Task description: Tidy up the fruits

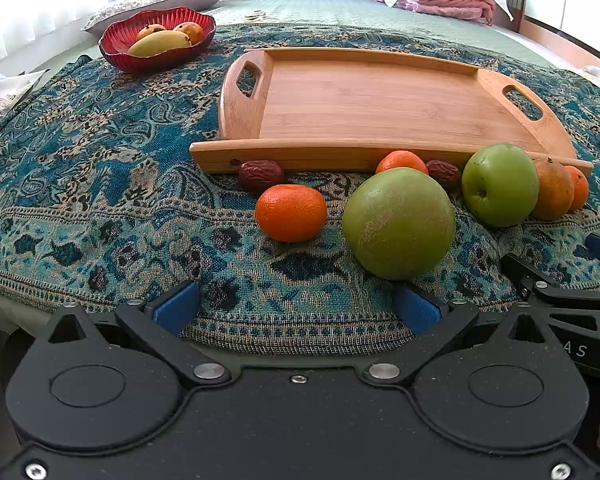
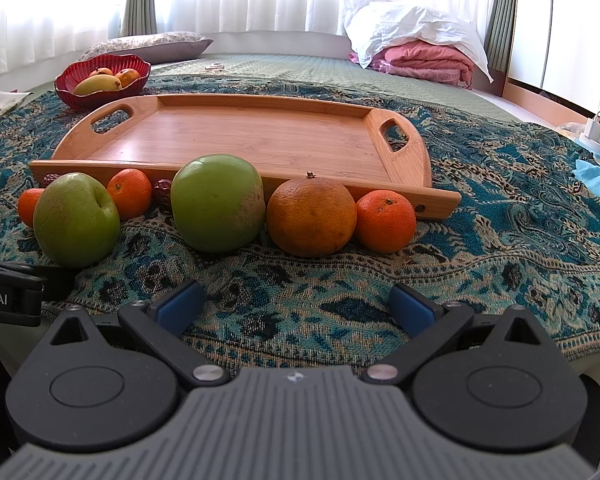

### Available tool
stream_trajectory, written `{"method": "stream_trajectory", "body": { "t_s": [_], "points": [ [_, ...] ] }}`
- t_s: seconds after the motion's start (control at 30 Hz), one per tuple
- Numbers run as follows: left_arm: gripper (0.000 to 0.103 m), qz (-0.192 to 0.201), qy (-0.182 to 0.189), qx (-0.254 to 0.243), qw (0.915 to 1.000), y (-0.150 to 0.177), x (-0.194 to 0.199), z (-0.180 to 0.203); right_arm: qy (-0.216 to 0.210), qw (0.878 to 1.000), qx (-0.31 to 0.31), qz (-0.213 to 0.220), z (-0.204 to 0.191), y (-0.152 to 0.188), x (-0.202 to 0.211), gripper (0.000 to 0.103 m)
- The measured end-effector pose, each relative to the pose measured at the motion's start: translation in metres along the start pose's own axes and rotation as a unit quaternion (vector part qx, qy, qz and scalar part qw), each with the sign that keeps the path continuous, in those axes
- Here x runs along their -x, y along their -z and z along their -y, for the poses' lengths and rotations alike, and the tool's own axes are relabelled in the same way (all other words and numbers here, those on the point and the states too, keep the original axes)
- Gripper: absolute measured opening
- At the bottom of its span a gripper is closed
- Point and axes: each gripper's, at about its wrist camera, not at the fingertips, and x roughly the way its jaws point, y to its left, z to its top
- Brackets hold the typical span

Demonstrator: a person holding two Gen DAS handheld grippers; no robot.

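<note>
Fruit row along the near rim of the wooden tray (image 2: 236,136). Left gripper (image 1: 298,306), jaws apart and empty, with the near green apple (image 1: 398,224) just ahead of its right finger and a mandarin (image 1: 291,212) beyond the gap. Right gripper (image 2: 296,308), jaws apart and empty; the second green apple (image 2: 218,202) and large orange (image 2: 311,216) lie ahead, well clear. Red bowl (image 2: 66,94) beyond the tray's left end.
</note>
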Motion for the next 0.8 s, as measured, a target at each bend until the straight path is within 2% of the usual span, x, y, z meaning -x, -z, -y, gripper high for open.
{"method": "stream_trajectory", "body": {
  "t_s": [0.53, 0.8],
  "points": [
    [0.103, 0.002, -0.001, -0.001, 1.0000, 0.0009, -0.0014, 0.0008, 0.000, 1.000, 0.000, 0.001, 0.0002, 0.0005, 0.0004, 0.103],
    [0.103, 0.030, -0.004, -0.005, 0.9995, 0.0074, 0.0043, 0.0038, 0.005, 1.000, -0.008, 0.015, -0.0005, 0.0036, 0.0005, 0.103]
  ]
}}
